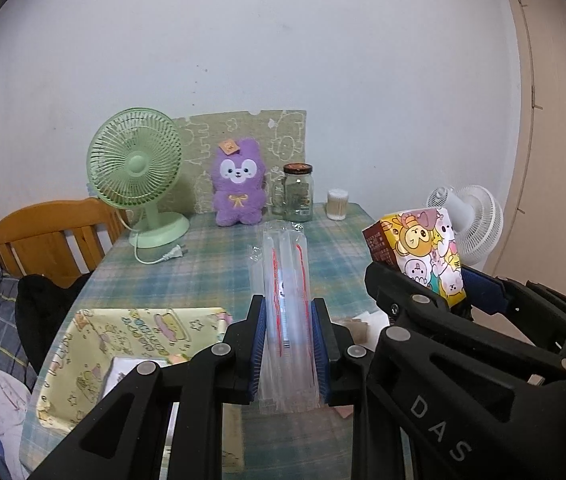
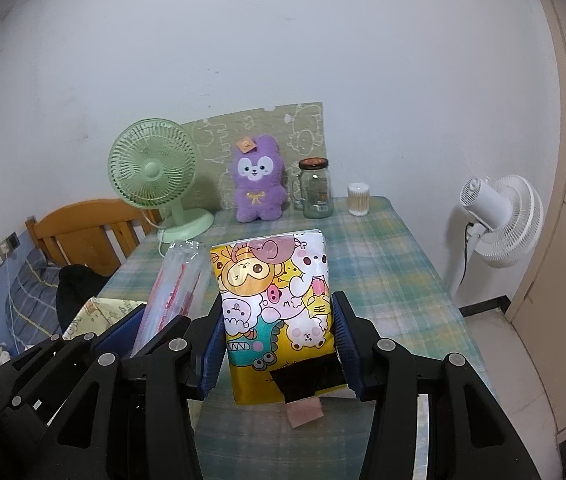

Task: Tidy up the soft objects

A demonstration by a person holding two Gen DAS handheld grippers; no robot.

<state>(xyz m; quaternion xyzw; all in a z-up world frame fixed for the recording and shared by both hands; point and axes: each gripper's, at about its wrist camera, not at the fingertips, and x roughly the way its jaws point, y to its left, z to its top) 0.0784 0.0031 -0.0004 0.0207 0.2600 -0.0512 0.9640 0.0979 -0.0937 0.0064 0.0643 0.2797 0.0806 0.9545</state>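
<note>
my left jaws [image 1: 287,344] grip a clear plastic sleeve [image 1: 287,312] lengthwise, pointing away toward the plush [image 1: 238,182], my right jaws [image 2: 279,344] clamp an upright cartoon tissue pack [image 2: 275,312], its base hidden.

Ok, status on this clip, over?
Left hand-held gripper shut on clear plastic pack. Right hand-held gripper shut on cartoon tissue pack. Both lifted over table; nothing blocking.

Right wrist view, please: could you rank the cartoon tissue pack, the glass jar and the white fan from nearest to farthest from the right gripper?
1. Cartoon tissue pack, held in the right gripper.
2. White fan, off the table's right side.
3. Glass jar, at the table's far edge.
</note>
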